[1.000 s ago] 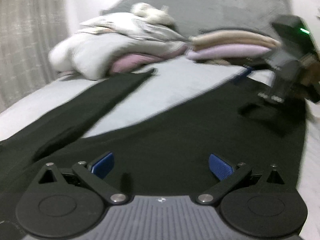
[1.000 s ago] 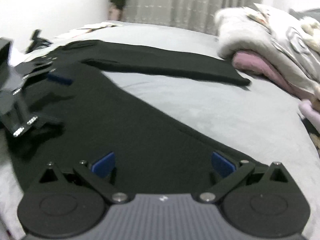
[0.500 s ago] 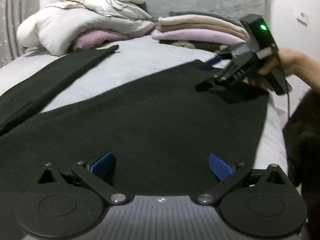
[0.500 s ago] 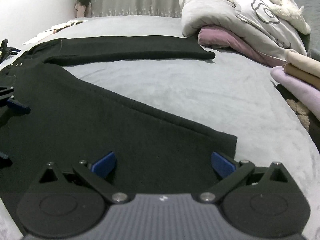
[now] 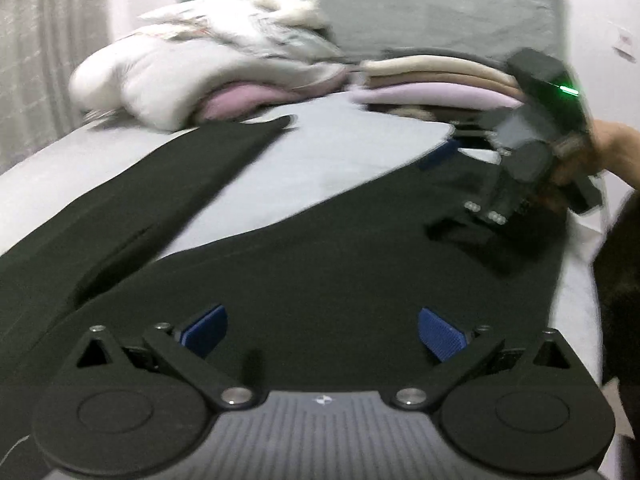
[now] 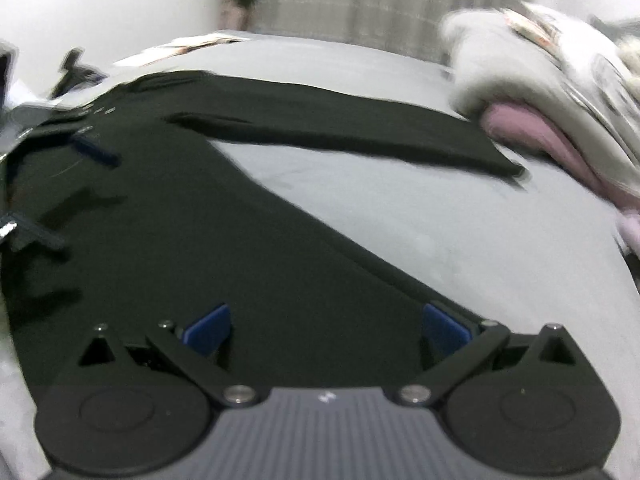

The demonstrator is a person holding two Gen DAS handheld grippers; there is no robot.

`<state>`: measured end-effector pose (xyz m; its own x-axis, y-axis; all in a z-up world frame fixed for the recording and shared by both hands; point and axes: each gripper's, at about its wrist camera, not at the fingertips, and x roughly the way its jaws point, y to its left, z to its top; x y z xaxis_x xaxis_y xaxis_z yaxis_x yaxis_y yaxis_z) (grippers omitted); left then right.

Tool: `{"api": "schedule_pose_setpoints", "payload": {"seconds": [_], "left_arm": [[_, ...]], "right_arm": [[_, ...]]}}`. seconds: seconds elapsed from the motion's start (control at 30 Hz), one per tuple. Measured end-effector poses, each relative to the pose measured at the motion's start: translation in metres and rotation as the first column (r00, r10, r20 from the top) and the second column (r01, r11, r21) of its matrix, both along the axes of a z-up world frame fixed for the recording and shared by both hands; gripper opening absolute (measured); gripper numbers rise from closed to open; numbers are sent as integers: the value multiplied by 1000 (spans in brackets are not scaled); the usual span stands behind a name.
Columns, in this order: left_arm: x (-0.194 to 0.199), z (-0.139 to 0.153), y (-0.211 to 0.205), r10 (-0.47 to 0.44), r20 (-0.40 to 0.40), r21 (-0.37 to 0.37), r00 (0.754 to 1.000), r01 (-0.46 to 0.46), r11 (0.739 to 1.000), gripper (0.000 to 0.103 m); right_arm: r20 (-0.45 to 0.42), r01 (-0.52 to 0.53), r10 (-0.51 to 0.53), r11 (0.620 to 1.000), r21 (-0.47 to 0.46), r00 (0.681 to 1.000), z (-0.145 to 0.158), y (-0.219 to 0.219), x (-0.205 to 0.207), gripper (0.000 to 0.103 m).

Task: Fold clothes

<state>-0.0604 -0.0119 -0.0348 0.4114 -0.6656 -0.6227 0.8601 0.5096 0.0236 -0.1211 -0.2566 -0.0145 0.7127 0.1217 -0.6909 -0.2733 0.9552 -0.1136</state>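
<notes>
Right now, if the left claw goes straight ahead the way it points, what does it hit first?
Most likely the black garment itself: the open left claw points low across the fabric spread on the bed. Beyond it lie bare sheet and the folded stack. Blur makes depth uncertain.

Garment (image 5: 320, 264) lies flat on the bed (image 5: 352, 152), body along the near edge, one sleeve (image 5: 168, 184) stretching out toward the pillows (image 5: 168, 80) at the head end. Folded stack (image 5: 436, 80) sits beside the pillows, to their right in the left wrist view, in front of the headboard (image 5: 440, 8). Left gripper (image 5: 322, 332) over one end of the garment body, right gripper (image 6: 326, 330) over the opposite end by the hem corner, jaws spread on both. Curtain (image 6: 352, 4) behind the far side of the bed.
</notes>
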Motion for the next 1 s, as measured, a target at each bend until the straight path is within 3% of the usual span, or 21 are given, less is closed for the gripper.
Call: {"api": "schedule_pose_setpoints", "payload": {"seconds": [0.13,0.2,0.4,0.57,0.87,1.0], "left_arm": [[12,-17,-3,76,12,114,997,-77,990,103],[14,-18,-2,88,9,99,996,-89,991,103],[40,-27,0,260,16,34,966,-260,965,103],[60,-34,7,323,-34,-26,946,-324,946,103],[62,-31,12,331,-40,-47,943,-333,942,103],[62,-21,24,349,-79,-79,934,-355,932,103]], "right_arm": [[-30,-1,2,1000,27,1000,-7,33,17,103],[-41,21,-19,999,47,999,-12,42,26,103],[-11,104,-103,991,81,995,-23,42,47,103],[29,138,-139,989,55,990,-28,42,63,103],[19,233,-235,969,88,972,-30,39,99,103],[54,213,-216,975,63,975,-22,52,96,103]]}}
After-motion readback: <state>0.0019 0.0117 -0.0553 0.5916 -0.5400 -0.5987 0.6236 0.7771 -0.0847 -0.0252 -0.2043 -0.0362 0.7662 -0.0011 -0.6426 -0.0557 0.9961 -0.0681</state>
